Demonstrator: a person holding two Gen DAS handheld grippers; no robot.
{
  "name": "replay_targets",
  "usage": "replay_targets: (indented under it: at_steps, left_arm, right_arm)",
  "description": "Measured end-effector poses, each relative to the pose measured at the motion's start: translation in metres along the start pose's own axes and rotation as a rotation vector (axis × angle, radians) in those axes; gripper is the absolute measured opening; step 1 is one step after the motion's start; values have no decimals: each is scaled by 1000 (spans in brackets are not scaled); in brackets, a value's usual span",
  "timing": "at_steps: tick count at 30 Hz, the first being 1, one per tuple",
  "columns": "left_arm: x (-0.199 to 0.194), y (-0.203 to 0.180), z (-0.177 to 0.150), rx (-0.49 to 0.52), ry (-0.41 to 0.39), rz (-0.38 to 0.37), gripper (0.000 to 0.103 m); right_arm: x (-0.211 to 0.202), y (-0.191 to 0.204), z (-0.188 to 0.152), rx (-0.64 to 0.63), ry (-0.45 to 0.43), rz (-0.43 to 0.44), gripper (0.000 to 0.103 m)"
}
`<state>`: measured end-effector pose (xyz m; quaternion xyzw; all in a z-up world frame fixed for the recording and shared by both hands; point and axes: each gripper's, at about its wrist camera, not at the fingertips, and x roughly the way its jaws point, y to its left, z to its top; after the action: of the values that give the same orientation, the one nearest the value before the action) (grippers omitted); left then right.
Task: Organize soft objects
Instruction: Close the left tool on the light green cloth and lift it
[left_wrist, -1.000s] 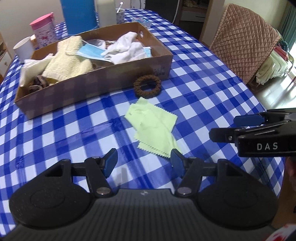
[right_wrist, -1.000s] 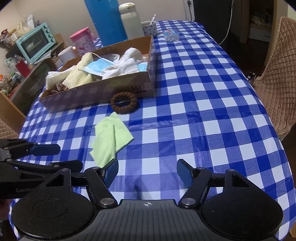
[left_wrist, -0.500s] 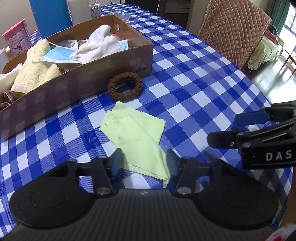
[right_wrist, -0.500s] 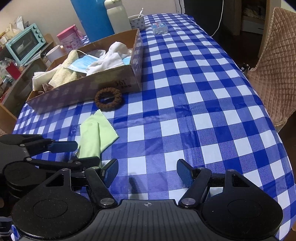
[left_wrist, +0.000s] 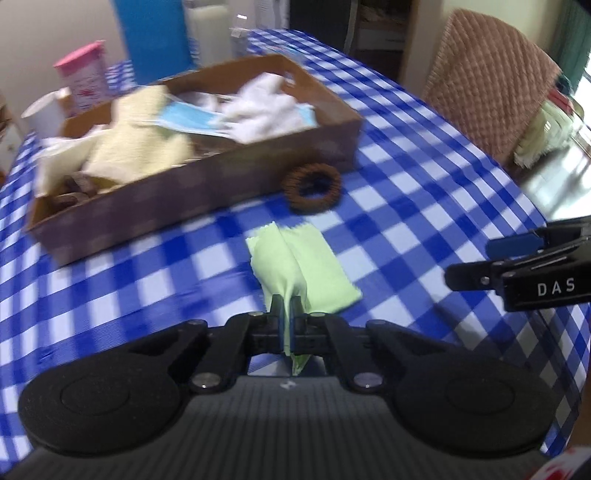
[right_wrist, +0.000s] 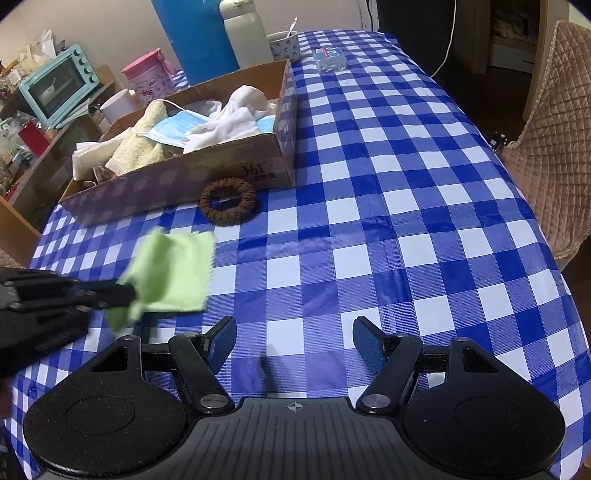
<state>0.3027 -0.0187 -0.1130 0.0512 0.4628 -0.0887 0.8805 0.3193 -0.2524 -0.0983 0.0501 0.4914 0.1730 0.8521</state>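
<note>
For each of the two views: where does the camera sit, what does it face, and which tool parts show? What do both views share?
Left wrist: behind the left tool, shut on the green cloth; faces the cardboard box; right tool enters at right.
Right wrist: behind the open right tool, over the checked tablecloth; left tool enters at left.
Shared: cloth, box, brown scrunchie.

A mint toaster oven (right_wrist: 55, 83) sits beside the checked tablecloth (right_wrist: 406, 206)

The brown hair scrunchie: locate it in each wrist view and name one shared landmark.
Left wrist view: brown hair scrunchie upper centre, right of middle, on the checked cloth before the cardboard box.
Right wrist view: scrunchie left of centre, just in front of the box.
Shared landmark: the green cloth nearer the camera.
</note>
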Motion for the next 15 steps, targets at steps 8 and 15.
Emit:
replay_targets:
  at_steps: [8,15]
  left_arm:
    - [-52,54,-18,-107,-42,139,2]
    - [-58,77,-30,-168,-10,159,9]
  right_arm:
    - [-2,5,-2,-11,-2,11,70]
    - [-1,15,-3,-33,2,30,70]
